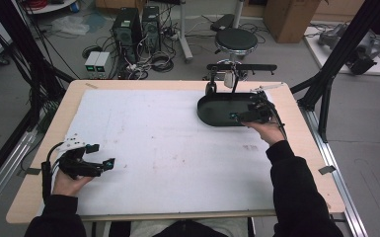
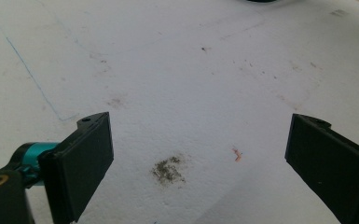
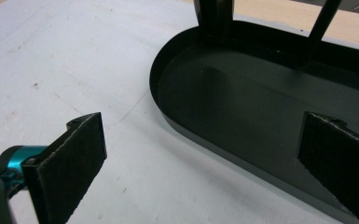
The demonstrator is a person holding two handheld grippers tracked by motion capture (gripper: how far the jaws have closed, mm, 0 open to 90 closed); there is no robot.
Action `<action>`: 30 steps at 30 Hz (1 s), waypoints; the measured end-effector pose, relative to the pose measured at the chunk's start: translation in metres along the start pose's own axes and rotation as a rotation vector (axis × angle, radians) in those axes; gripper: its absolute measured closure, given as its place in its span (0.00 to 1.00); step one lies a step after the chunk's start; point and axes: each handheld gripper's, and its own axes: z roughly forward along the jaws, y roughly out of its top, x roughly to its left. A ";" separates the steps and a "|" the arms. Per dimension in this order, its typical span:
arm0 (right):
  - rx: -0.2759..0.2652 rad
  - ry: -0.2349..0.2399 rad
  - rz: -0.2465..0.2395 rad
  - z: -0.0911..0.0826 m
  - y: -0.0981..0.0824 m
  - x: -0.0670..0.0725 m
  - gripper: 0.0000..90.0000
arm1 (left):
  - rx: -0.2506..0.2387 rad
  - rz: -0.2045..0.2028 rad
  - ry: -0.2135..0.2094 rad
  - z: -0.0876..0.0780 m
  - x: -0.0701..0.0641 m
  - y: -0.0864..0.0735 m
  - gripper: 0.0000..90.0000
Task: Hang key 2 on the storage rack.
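The black oval tray sits toward the far right of the white mat, two upright posts rising from its far side to a crossbar, and it looks empty inside. The right gripper hovers at the tray's near rim, jaws spread wide and holding nothing, one jaw over the mat and the other over the tray floor. Judging from this, nothing has been grasped yet; taking hold of the rim or reaching into the tray lies ahead. The left gripper rests well away from the tray, near the mat's left edge, jaws also wide apart and empty, above a dark smudge. Nothing lies between the right gripper and the tray.
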 end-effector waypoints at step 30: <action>-0.001 -0.018 -0.015 -0.022 -0.063 0.006 0.01 | 0.009 -0.002 -0.005 0.000 0.000 0.000 0.09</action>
